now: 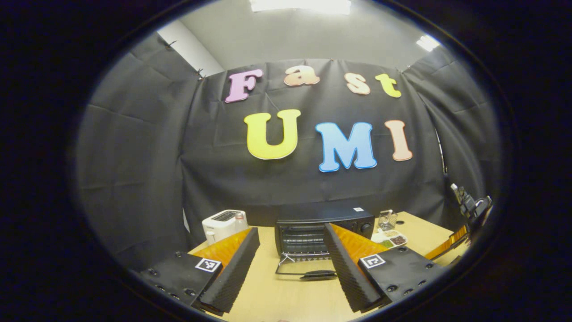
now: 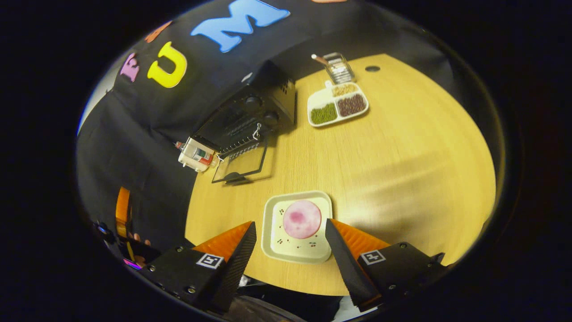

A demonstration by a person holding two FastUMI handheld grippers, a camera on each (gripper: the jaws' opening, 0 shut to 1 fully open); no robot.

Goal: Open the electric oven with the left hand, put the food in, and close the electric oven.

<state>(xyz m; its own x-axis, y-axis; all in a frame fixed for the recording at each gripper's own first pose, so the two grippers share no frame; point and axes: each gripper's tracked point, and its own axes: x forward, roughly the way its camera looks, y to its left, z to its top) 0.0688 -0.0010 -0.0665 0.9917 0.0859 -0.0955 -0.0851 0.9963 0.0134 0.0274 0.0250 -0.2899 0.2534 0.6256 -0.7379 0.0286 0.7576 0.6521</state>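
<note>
The oven (image 1: 324, 232) stands with its door (image 1: 308, 270) dropped open. The left claw (image 1: 290, 268) is spread apart; the right claw (image 2: 290, 250), also apart, flanks the plate (image 2: 273, 223) bearing a pink round of food (image 2: 302, 218).

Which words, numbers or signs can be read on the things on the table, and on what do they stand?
None can be read.
Oven: white sticker on its top, too small to read.
Bottle beside the toaster: anything on it is too small to read.
</note>
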